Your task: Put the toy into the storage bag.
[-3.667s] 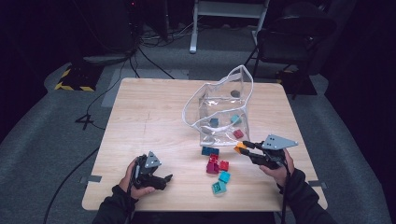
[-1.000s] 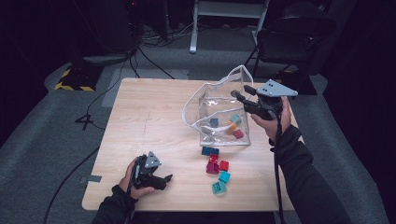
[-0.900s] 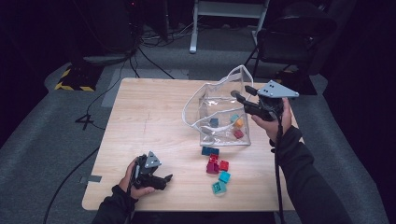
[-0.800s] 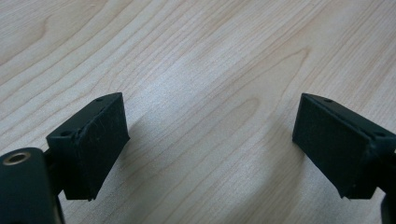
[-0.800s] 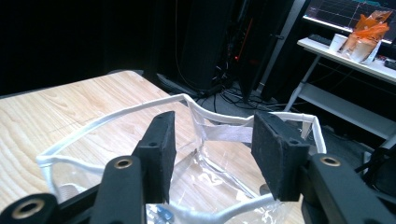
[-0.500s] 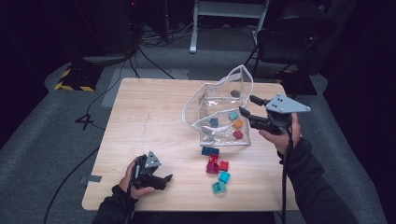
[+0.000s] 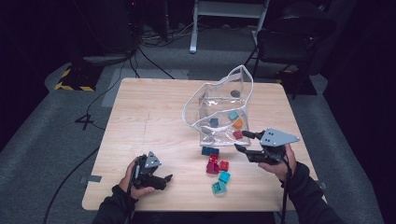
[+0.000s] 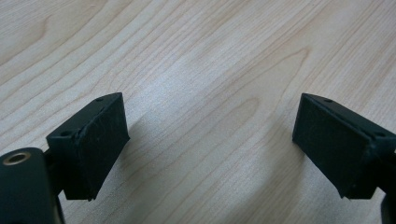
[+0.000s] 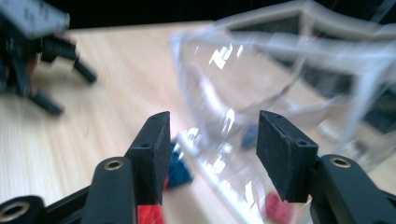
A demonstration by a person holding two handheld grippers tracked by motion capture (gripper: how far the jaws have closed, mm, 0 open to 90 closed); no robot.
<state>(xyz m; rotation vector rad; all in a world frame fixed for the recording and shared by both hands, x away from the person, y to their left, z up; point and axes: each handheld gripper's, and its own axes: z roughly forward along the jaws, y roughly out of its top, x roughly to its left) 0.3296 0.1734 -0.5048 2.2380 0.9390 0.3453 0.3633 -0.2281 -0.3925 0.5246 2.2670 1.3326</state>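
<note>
One pale wood tabletop [image 7: 149,116] fills frame centre, grey carpet [image 7: 51,135] and dark room around; left gripper [image 7: 161,178] jaws wide, right gripper [image 7: 243,141] jaws apart, empty, beside clear bag [image 7: 219,105].

1. A pale wooden table [image 7: 149,116] stands on grey carpet [image 7: 42,149] in a dark room, its left half bare.
2. Black cables [image 7: 140,51] run over the floor beyond the table's far left corner.
3. A strip of yellow-and-black tape [image 7: 72,86] lies on the floor left of that corner.
4. The white legs of a stand [image 7: 194,28] rise beyond the far edge.
5. A dark chair [image 7: 289,37] stands near the far right corner.
6. A scrap of grey tape [image 7: 89,179] lies on the carpet by the near left corner.
</note>
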